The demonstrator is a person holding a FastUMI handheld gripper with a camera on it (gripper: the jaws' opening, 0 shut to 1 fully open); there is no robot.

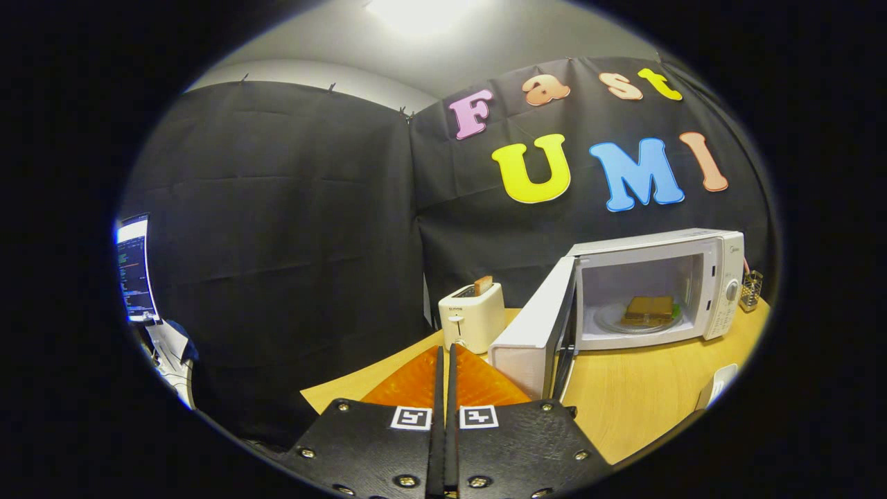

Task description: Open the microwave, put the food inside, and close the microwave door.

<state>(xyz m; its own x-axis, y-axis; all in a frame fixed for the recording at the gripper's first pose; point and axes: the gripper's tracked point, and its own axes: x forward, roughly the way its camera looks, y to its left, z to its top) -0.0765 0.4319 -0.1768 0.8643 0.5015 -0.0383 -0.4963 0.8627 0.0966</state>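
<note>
Right now the food (pixel 648 309), a brown toasted sandwich with a bit of green at its edge, sits on the round glass plate (pixel 610 320) inside the microwave (pixel 721 277), in the right middle of the frame. That white microwave stands on the wooden worktop (pixel 637 395) with its door (pixel 530 333) swung wide open toward me, hinged on its left side, the cavity fully exposed; its control panel with a round knob runs down the right side of the front. Just left of the open door stands a white toaster (pixel 472 317) with a slice of bread (pixel 483 283) poking up from its slot. At the far right, beyond the microwave, I can see a small metal mesh holder (pixel 751 290). My claw (pixel 445 360) is at the bottom centre, its two fingers pressed together with nothing between them, pointing toward the toaster. Under and just ahead of the fingers lies an orange mat (pixel 478 384) on the worktop's near corner. A small pale object (pixel 717 385) lies at the worktop's near right edge; I cannot tell what it is. Far off at the left edge glows a monitor (pixel 135 270).
</note>
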